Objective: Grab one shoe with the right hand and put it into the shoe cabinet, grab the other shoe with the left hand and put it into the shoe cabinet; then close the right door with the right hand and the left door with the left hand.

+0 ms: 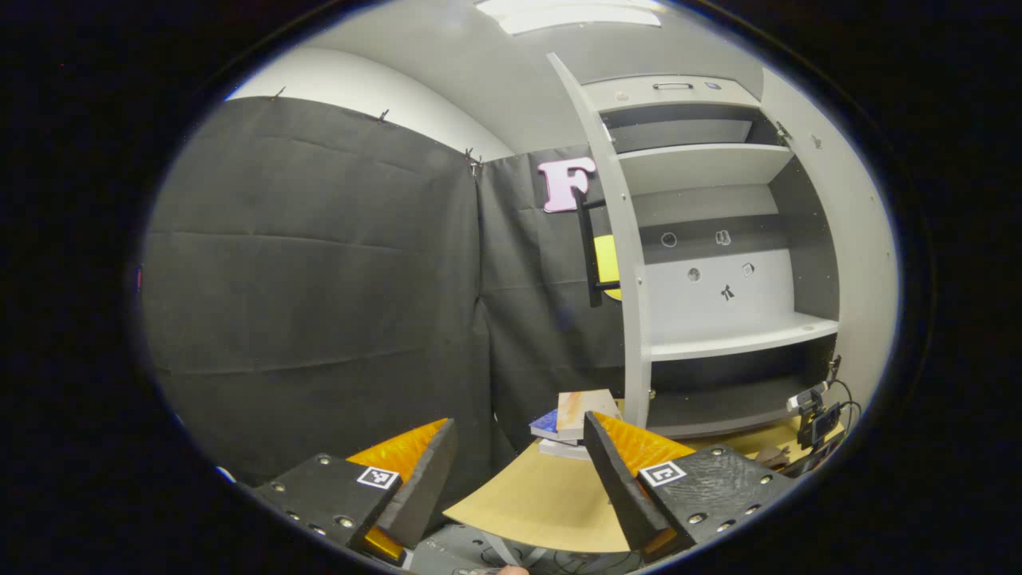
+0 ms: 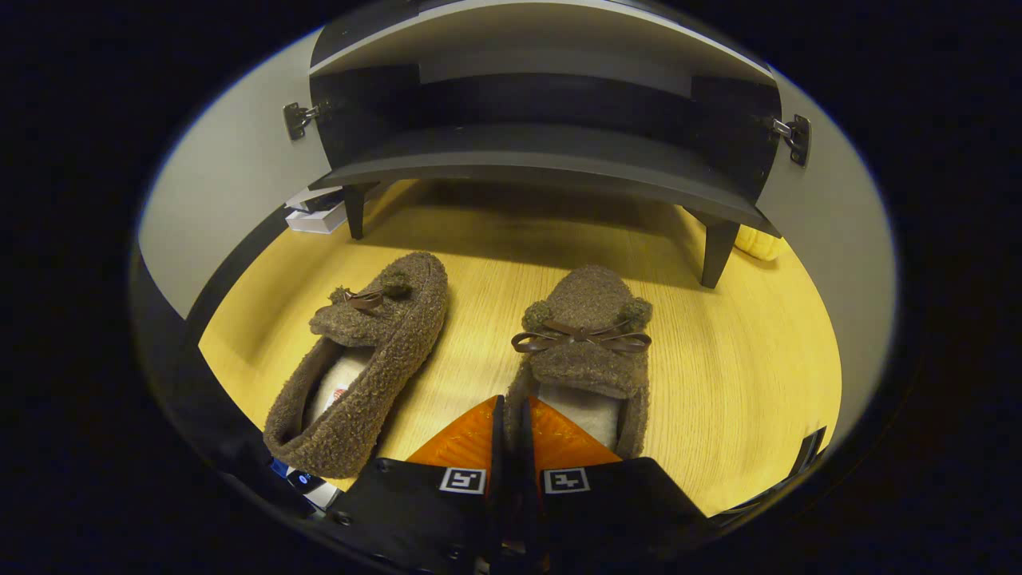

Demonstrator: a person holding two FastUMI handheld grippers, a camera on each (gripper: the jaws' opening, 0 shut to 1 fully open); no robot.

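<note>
Right gripper (image 2: 511, 419) (fingers together) at shoe (image 2: 587, 351)

The 2 shoes, one on the left (image 2: 363, 359) and one on the right (image 2: 587, 347), look like rough, curly fleece with smooth ribbon bows. The table (image 2: 742, 375) has matt, pale wood grain. The shoe cabinet (image 1: 711, 263) shows smooth, matt panels and metal hinges (image 2: 297, 120).

Left view faces cabinet (image 1: 718, 263); right overlooks shoes (image 2: 583, 351).
</note>
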